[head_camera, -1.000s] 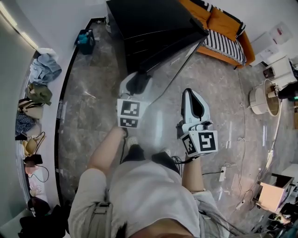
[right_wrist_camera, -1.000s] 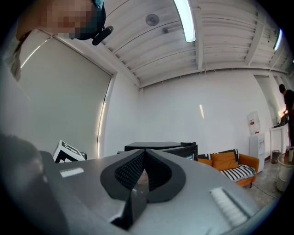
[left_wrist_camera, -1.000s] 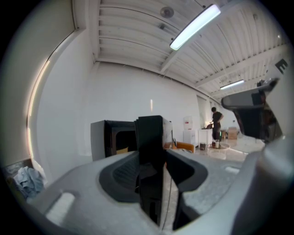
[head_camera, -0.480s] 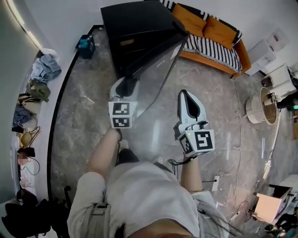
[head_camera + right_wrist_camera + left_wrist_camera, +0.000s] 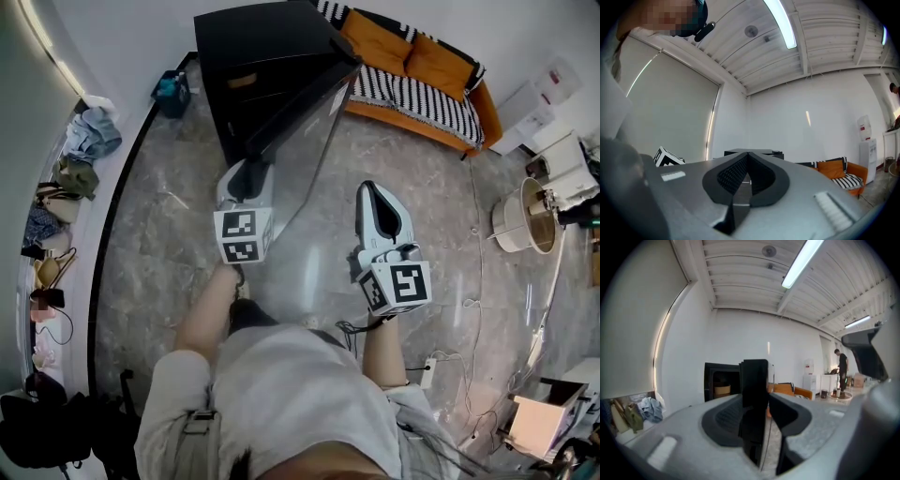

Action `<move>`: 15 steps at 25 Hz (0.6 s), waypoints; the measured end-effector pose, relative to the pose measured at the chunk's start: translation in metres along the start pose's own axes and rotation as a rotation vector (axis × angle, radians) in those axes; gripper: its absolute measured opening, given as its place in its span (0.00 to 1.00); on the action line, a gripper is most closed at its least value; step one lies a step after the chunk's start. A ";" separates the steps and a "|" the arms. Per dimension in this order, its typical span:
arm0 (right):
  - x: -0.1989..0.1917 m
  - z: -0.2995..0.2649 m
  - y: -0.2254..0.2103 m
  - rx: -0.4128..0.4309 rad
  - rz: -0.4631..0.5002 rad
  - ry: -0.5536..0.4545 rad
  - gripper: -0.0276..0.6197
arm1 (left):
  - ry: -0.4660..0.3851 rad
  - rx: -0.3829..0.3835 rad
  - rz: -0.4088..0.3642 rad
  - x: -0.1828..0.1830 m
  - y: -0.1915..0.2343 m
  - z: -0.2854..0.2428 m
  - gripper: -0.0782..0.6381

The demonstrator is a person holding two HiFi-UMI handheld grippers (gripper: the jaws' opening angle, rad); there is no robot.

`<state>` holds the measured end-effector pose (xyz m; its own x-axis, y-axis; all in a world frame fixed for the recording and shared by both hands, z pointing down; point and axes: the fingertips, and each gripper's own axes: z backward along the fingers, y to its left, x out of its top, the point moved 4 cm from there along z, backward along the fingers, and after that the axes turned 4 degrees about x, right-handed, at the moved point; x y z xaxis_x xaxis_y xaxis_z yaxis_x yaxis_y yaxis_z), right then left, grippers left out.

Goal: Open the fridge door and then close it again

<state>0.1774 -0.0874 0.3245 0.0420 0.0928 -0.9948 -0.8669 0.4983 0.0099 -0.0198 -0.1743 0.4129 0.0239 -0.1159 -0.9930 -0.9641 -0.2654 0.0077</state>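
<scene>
The right gripper (image 5: 379, 194) is held level, its ribbed black pads pressed together on nothing. The left gripper (image 5: 757, 399) clamps the edge of the glossy black fridge door (image 5: 753, 380) (which stands partly open). Behind it, the boxy black fridge (image 5: 253, 47) backs onto a white wall (image 5: 122, 37).

The grey, polished stone floor (image 5: 159, 253) carries a black fridge (image 5: 253, 56) at its far edge, against the wall, with the door (image 5: 300, 122) swung out over the tiles. Just beside it, in the far left corner, stands a small blue container (image 5: 172, 91). An orange sofa (image 5: 412, 84) lines the far right edge. Clothes and bags (image 5: 89, 136) lie heaped along the left edge. Towards the right edge stand what looks like a round white tub (image 5: 517, 223), a white power strip (image 5: 428, 372) and a cardboard box (image 5: 534, 427).
</scene>
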 end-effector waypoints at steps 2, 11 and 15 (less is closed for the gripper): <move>0.001 0.007 -0.004 0.001 -0.003 -0.004 0.05 | -0.002 0.006 0.006 -0.001 -0.008 0.004 0.35; 0.002 0.044 -0.021 0.004 -0.015 -0.021 0.05 | -0.014 -0.008 -0.003 -0.005 -0.062 0.025 0.34; 0.002 0.065 -0.032 -0.004 -0.017 -0.023 0.05 | -0.023 -0.032 -0.022 -0.008 -0.095 0.033 0.34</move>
<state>0.2373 -0.0472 0.3291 0.0680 0.1043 -0.9922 -0.8681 0.4963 -0.0073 0.0626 -0.1163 0.4158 0.0385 -0.0881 -0.9954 -0.9544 -0.2984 -0.0105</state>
